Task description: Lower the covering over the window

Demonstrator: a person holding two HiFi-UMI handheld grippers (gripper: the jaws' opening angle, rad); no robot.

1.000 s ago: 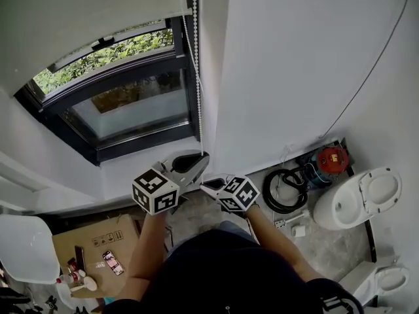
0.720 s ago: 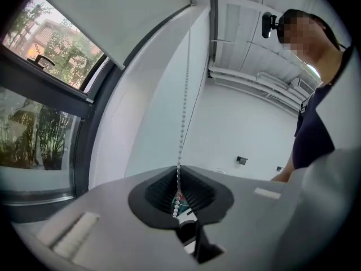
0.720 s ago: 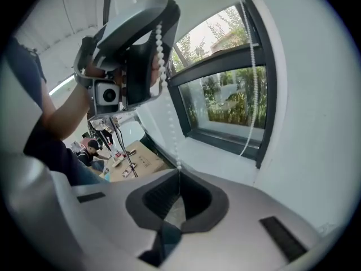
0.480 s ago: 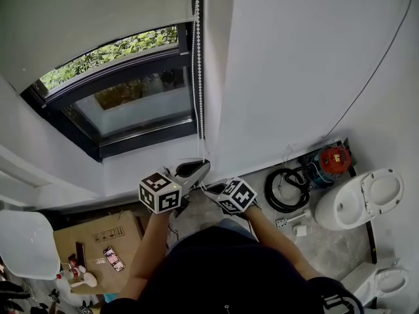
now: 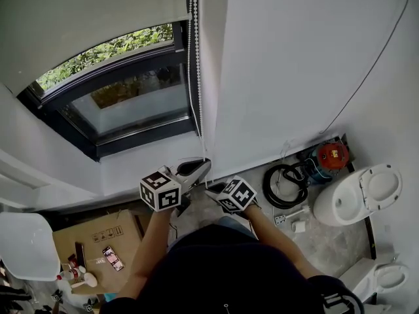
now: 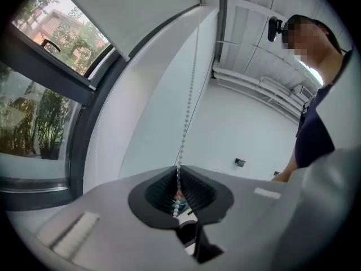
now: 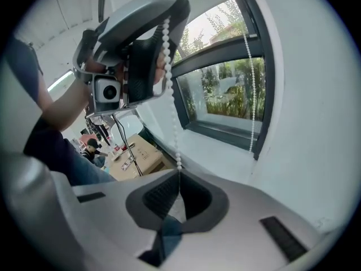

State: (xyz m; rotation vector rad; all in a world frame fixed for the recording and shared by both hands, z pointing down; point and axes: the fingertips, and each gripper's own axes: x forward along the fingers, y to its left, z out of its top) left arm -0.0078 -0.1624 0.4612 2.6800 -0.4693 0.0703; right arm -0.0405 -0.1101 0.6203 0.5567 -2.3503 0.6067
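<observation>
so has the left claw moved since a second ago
Yes. The left claw, shut on the bead chain, has moved down: in the head view the gap between it and the window frame's lower edge is wider.

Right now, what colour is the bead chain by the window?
White. The bead chain shows best in the right gripper view.

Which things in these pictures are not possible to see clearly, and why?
Roller blind: its top, cut off by the head view's upper edge.
Bead chain: its lower end, hidden inside the shut right gripper, right gripper view.
Cardboard box: its print, too small in the head view.
</observation>
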